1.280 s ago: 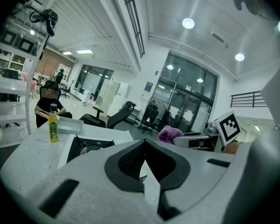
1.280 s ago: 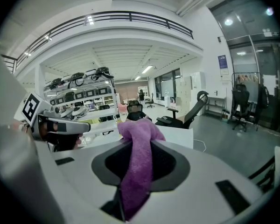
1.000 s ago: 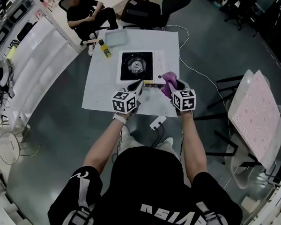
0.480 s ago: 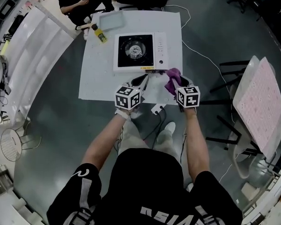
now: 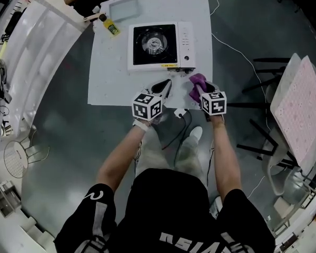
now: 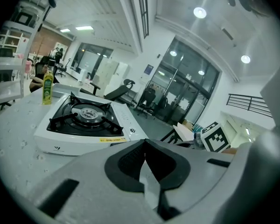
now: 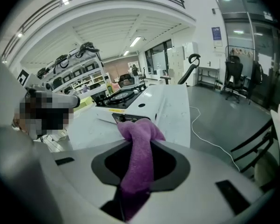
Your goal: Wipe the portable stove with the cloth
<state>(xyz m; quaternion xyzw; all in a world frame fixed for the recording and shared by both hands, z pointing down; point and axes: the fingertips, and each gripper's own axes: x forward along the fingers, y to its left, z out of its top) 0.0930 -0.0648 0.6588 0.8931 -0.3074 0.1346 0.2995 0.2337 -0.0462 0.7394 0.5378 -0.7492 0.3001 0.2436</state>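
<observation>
While the right gripper (image 5: pixel 201 91) pinches one cloth (image 5: pixel 196 81), the left gripper (image 5: pixel 165 86) is closed near one stove (image 5: pixel 183 42).

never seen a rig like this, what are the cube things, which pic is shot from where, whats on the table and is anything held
No robot here: a person holds a two-jaw gripper in each hand; the patterned cubes are part of them. The top-down picture comes from a head camera, the other two from cameras on each gripper. On the white table stand a portable stove and a yellow bottle. The right gripper clamps a purple cloth; the left gripper is shut and empty.
</observation>
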